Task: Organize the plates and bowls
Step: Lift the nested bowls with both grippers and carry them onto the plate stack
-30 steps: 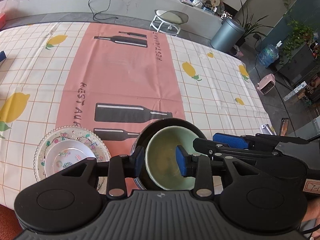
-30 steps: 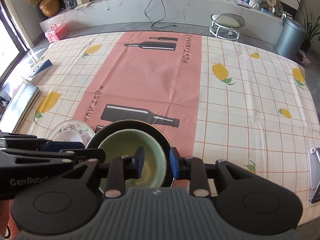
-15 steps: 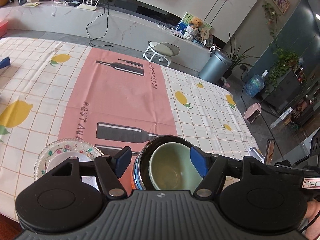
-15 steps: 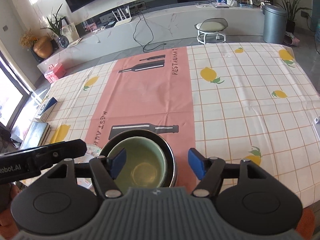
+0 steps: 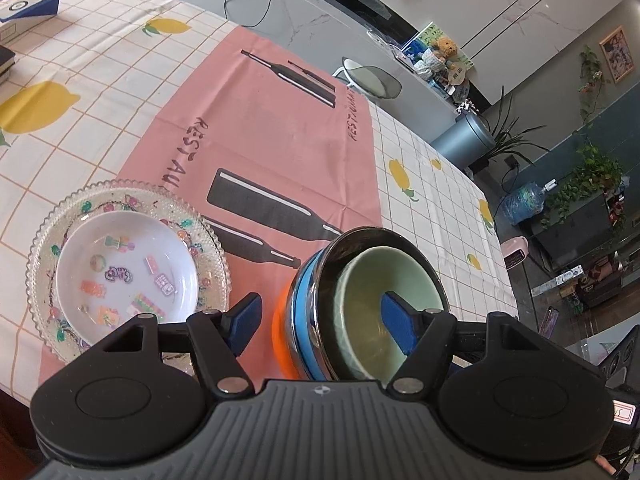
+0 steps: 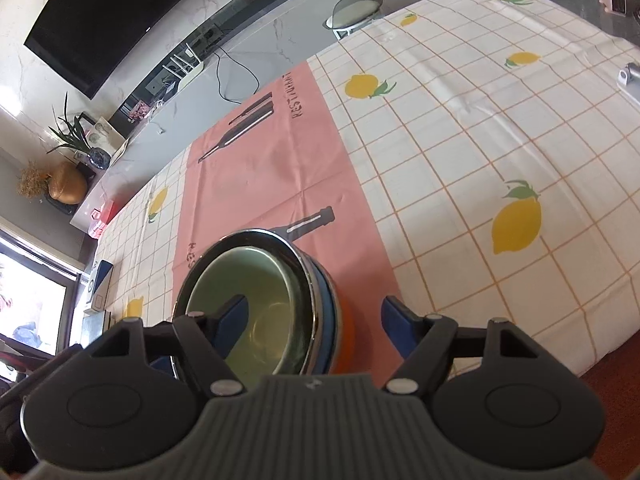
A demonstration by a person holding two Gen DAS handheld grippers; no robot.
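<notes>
A nested stack of bowls stands on the pink runner: a green bowl (image 5: 394,270) (image 6: 260,276) inside a dark steel bowl (image 5: 360,236) (image 6: 248,234), over a blue bowl (image 5: 304,300) (image 6: 330,312) and an orange bowl (image 5: 282,332) (image 6: 346,332). My left gripper (image 5: 320,300) is open and straddles the stack's left wall, one finger outside, the other down in the green bowl. My right gripper (image 6: 313,302) is open astride the right wall in the same way. No pad visibly presses on the bowls. Left of the stack, a white patterned dish (image 5: 128,264) sits on a glass plate (image 5: 44,232).
The lemon-print tablecloth (image 6: 480,140) stretches bare to the right and far side. A blue-and-white box (image 5: 28,8) (image 6: 98,284) and a dark book (image 5: 6,60) lie at the far left. A silver object (image 6: 632,76) sits at the right edge. The near table edge (image 6: 600,360) is close.
Both grippers have opened wide, sunk toward the bowl stack and rolled. Their fingers, earlier narrower above the green bowl, now straddle opposite walls of the stack.
</notes>
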